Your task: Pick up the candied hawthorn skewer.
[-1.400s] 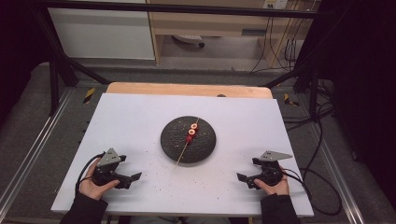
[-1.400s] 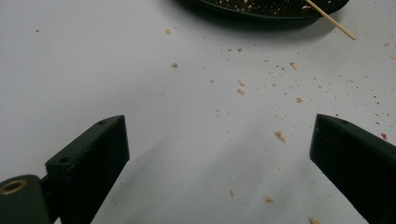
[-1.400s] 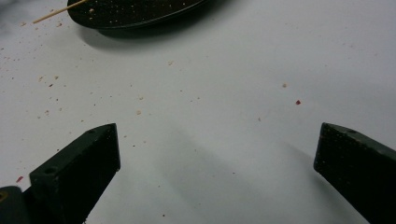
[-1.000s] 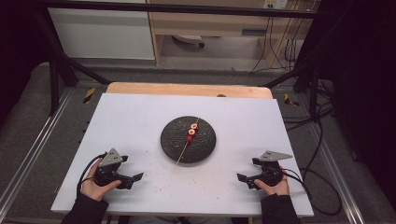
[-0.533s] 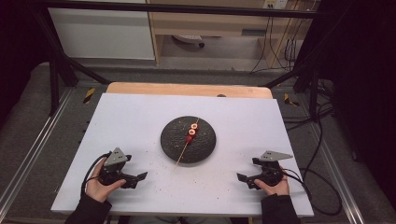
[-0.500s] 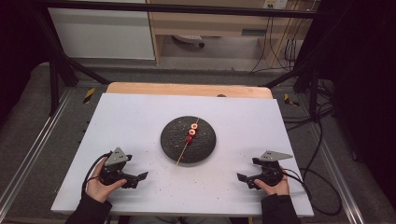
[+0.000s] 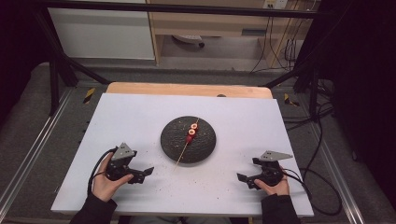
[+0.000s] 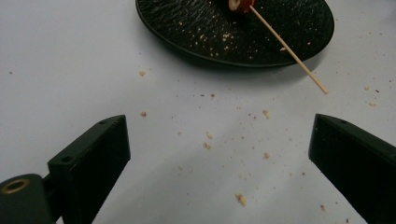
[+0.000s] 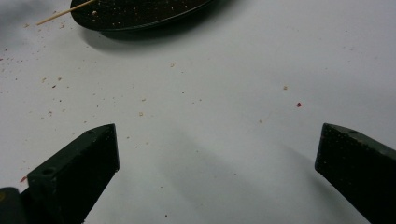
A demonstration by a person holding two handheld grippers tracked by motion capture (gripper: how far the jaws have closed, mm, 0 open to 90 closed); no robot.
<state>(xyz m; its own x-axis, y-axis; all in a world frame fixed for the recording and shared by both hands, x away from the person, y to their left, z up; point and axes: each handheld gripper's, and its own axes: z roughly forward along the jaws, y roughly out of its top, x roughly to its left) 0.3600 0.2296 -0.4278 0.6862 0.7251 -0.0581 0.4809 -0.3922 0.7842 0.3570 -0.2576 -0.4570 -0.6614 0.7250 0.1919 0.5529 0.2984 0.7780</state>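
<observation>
The skewer (image 7: 187, 143) lies across the black plate (image 7: 173, 144) in the middle of the white table (image 7: 233, 116), its red and pale food pieces (image 7: 192, 132) up on the plate and its bare end poking over the near rim, so a careless grab there could, I judge, lever the stick up and roll the food off or skid the plate. Both claws are released and empty, jaws spread wide: the left claw (image 7: 142, 173) rests low on the table near the plate's left, aimed at the stick's free end. The right claw (image 7: 246, 179) sits well apart at the near right, held level in the person's hand and pointing inward.
</observation>
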